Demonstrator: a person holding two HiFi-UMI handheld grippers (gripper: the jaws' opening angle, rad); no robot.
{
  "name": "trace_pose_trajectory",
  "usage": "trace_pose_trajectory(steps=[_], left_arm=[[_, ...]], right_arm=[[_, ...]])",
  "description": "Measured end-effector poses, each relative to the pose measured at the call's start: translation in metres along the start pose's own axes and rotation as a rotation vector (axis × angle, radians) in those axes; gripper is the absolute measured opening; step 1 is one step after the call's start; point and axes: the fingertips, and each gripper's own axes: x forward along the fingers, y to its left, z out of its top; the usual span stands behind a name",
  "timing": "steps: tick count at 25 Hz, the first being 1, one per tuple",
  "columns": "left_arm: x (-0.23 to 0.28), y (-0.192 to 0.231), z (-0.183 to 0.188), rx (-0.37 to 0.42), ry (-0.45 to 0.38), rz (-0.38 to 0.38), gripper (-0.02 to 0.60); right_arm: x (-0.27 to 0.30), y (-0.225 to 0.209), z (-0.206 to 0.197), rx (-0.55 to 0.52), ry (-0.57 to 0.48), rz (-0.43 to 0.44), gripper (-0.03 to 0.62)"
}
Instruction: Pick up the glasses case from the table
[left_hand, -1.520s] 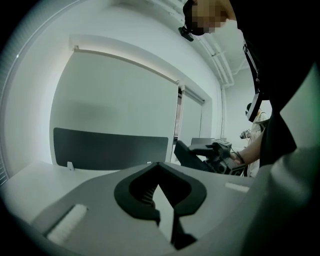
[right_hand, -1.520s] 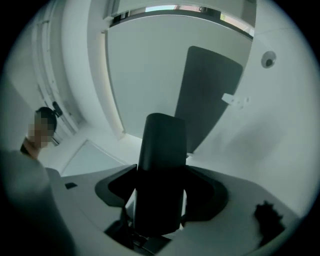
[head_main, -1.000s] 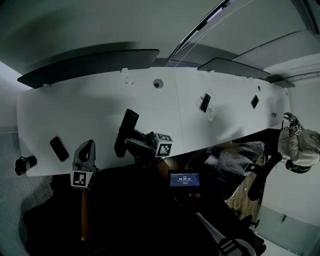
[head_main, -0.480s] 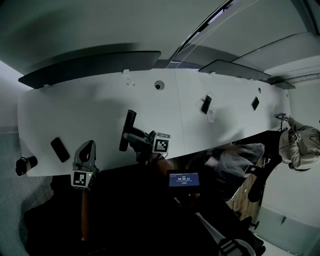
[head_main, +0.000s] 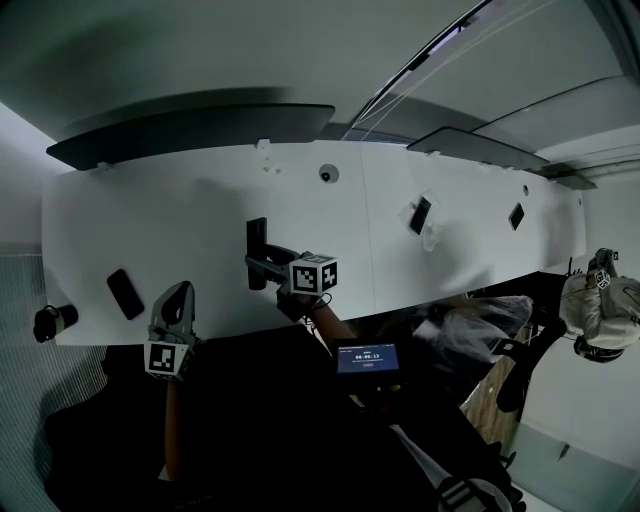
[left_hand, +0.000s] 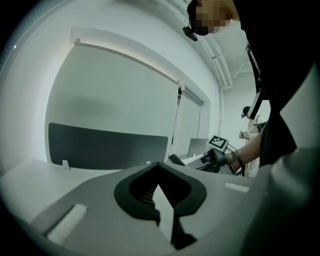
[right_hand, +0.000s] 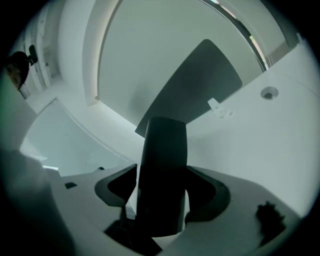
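well, the right claw (head_main: 264, 268) is clamped on the case (head_main: 256, 250), holding it upright over the bench (head_main: 150, 220) near its front edge, with bare white surface all round. the left claw (head_main: 176, 300) hangs closed and empty just off that edge, near a phone (head_main: 125, 293). dark panels (head_main: 190, 130) line the far edge under a pale wall.

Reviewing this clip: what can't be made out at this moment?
- Glasses case: head view, partly covered by the right gripper and too dark for detail; right gripper view, lower end buried between the jaws.
- Screen: head view, figures too small to read.
- Dark thing at the table's left end: head view, too dim to identify.
- Round fitting: head view, too small.
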Motion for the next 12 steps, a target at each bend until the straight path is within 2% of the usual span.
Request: trace_pose_trajectory(steps=[3, 7, 10, 12], left_arm=[[-0.001, 0.000, 0.003, 0.012, 0.004, 0.001, 0.006], [-0.003, 0.001, -0.002, 0.011, 0.005, -0.003, 0.006], [-0.001, -0.002, -0.004, -0.026, 0.029, 0.002, 0.006], [0.003, -0.002, -0.013, -0.020, 0.034, -0.012, 0.006]], right_arm=[[-0.002, -0.016, -0.010, -0.019, 0.029, -0.071, 0.301], [-0.001, -0.015, -0.018, -0.041, 0.056, -0.067, 0.299], [-0.004, -0.017, -0.017, -0.020, 0.027, -0.070, 0.299], [-0.007, -0.017, -0.015, 0.000, -0.004, -0.068, 0.299]])
